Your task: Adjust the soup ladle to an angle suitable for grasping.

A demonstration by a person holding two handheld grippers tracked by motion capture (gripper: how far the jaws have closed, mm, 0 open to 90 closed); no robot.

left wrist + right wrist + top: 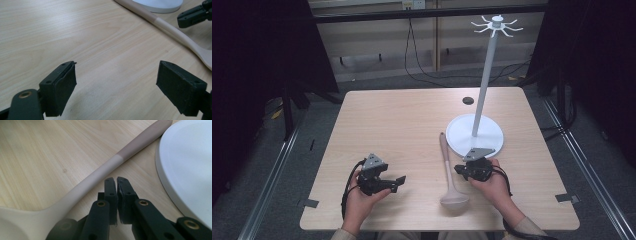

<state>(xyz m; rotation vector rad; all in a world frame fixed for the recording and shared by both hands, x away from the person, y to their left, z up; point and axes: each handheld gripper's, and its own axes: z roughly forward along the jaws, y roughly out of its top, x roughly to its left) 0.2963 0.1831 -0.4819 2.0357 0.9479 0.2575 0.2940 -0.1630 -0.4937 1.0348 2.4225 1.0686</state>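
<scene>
Counter [402, 120]: pale wood, dark curtains around, cables on floor behind.
Spoon [448, 167]: wooden, flat on counter between my hands, bowl toward me, handle tip just beside stand base [459, 135].
Handling: looks light, stiff, smooth; I'd grip mid-handle.
Left tongs [116, 87]: spread wide, empty.
Right tongs [116, 185]: pressed together, empty, just beside spoon handle.
</scene>
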